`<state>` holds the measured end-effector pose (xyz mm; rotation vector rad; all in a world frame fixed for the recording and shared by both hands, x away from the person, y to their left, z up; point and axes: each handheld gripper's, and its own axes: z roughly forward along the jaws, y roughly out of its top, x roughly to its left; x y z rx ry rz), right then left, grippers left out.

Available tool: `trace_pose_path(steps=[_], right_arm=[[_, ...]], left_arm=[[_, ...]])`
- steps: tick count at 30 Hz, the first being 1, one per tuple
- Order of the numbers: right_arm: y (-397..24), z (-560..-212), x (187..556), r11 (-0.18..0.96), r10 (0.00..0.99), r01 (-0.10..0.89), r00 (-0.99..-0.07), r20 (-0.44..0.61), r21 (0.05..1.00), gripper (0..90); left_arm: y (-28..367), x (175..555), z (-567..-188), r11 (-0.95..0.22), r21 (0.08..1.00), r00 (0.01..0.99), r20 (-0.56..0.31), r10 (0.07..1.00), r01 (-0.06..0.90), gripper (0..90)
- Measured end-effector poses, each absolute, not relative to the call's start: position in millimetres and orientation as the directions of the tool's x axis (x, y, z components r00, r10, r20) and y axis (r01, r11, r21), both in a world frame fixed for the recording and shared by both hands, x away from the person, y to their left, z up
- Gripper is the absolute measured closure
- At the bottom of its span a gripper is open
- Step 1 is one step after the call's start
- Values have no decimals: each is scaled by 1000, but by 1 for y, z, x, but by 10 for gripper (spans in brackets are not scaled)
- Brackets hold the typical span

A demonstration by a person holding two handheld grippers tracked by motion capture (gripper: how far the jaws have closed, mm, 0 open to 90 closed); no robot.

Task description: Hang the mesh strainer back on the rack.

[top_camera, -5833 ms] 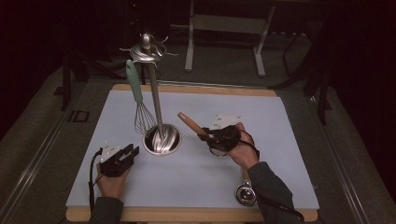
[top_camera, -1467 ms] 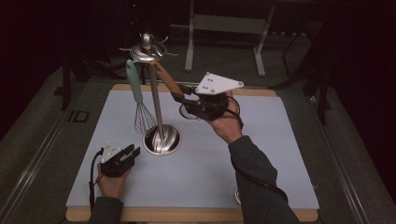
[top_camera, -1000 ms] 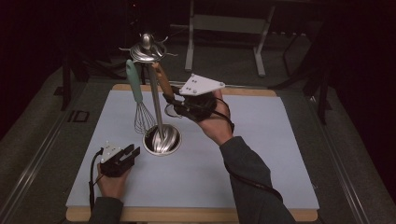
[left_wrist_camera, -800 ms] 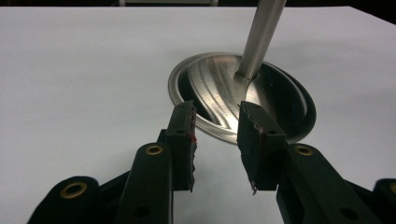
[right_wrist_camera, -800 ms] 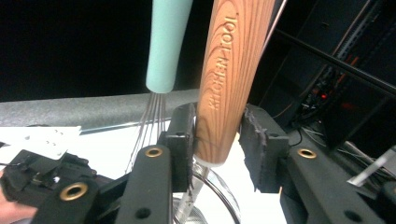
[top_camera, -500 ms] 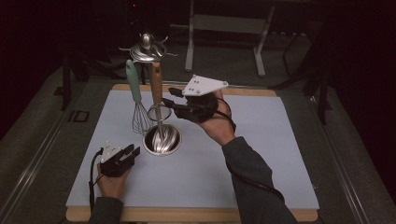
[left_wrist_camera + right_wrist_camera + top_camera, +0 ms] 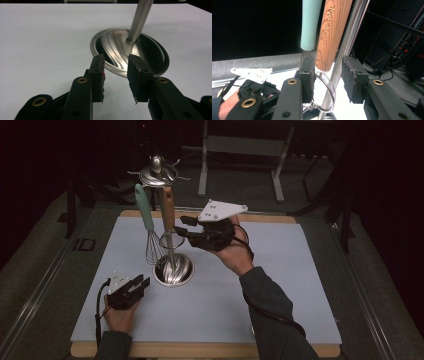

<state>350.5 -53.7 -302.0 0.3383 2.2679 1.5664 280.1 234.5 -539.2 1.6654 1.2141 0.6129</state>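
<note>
While the right forearm reaches up from five o'clock in the high view, the right tool [image 7: 181, 226] sits level at the wooden-handled strainer [image 7: 168, 215] hanging on the steel stand [image 7: 172, 270]; the left tool [image 7: 140, 283] rests at the tabletop's [image 7: 280, 285] seven o'clock. Left gripper view: jaws apart, empty, before the stand's base. Right gripper view: jaws, just closing slightly, straddle the handle, the left pad touching it.
</note>
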Motion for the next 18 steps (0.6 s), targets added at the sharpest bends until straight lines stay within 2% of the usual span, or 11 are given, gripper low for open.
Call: trace_pose_path(steps=[18], right_arm=[[-77,-303,350,344,395,21,-910,-125,939,624]], left_arm=[[235,280,-539,-54,897,378,-130,917,439,670]])
